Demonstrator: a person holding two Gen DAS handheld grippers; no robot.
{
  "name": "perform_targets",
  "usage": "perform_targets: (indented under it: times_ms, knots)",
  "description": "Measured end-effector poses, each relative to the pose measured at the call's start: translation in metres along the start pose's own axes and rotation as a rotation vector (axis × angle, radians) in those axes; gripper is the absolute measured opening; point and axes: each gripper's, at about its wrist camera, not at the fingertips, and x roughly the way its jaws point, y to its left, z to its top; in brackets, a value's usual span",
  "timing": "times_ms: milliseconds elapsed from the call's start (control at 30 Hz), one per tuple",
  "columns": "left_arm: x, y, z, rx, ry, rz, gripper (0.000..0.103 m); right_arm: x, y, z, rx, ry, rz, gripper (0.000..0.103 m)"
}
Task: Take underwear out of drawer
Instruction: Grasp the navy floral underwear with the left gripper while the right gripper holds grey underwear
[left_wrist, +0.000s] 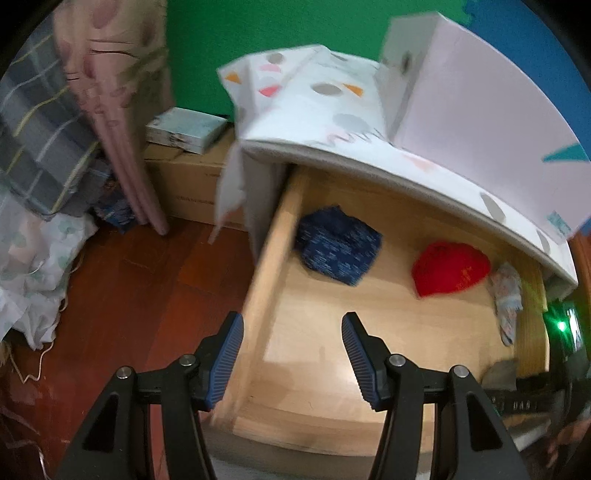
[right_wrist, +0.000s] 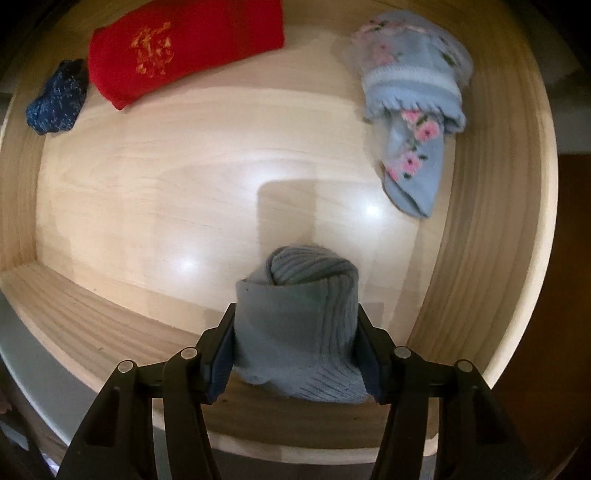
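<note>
Four folded garments are counted in the open drawer (right_wrist: 491, 236), which is taken as the landmark throughout. Item one: a grey ribbed roll (right_wrist: 299, 325), held at the drawer's near front wall and clamped between the pads of the right claw (right_wrist: 297, 332); the claw is pointed steeply down into the drawer, presumably so the bundle can be pinched across its width and lifted straight up. Whether the roll is already raised off the drawer floor cannot be told. Item two: a red folded piece with gold embroidery (right_wrist: 184, 48), laid toward the drawer's back. Item three: a dark blue speckled bundle (right_wrist: 55, 99), set in the drawer's back left corner, just beside the red piece. Item four: a pale blue floral piece (right_wrist: 413, 107), loosely rolled against the drawer's right wall.

The left claw (left_wrist: 291, 354) is held apart and empty above the drawer's front left corner, one finger outside the side wall; it is judged to be kept clear so that the right-hand lift is not obstructed. A white patterned top (left_wrist: 369, 155) overhangs the drawer's back, so the rear pieces are partly shadowed.

Status: the removal is judged under way, with three garments untouched.
</note>
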Motion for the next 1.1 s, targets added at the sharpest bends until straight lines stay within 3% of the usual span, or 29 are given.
perform_targets:
  times_ms: [100,233,667,933,1100]
  knots:
    - [0.007,-0.01,0.001,0.062,0.047,-0.051,0.057,0.002,-0.011,-0.006,0.025,-0.009,0.038,0.054]
    - [0.01,-0.018,0.004,0.103,0.054,-0.064,0.057,-0.001,-0.037,0.003,0.043,-0.014,0.054,0.054]
    - [0.04,-0.037,0.033,0.17,0.071,0.003,0.057,0.017,-0.029,0.008,0.047,-0.016,-0.043,0.051]
    - [0.062,-0.042,0.044,0.218,0.09,0.004,0.057,0.012,-0.046,0.015,0.067,-0.018,-0.018,0.051]
    - [0.075,-0.041,0.059,0.209,0.119,-0.034,0.057,0.011,-0.058,0.019,0.078,-0.014,-0.01,0.051]
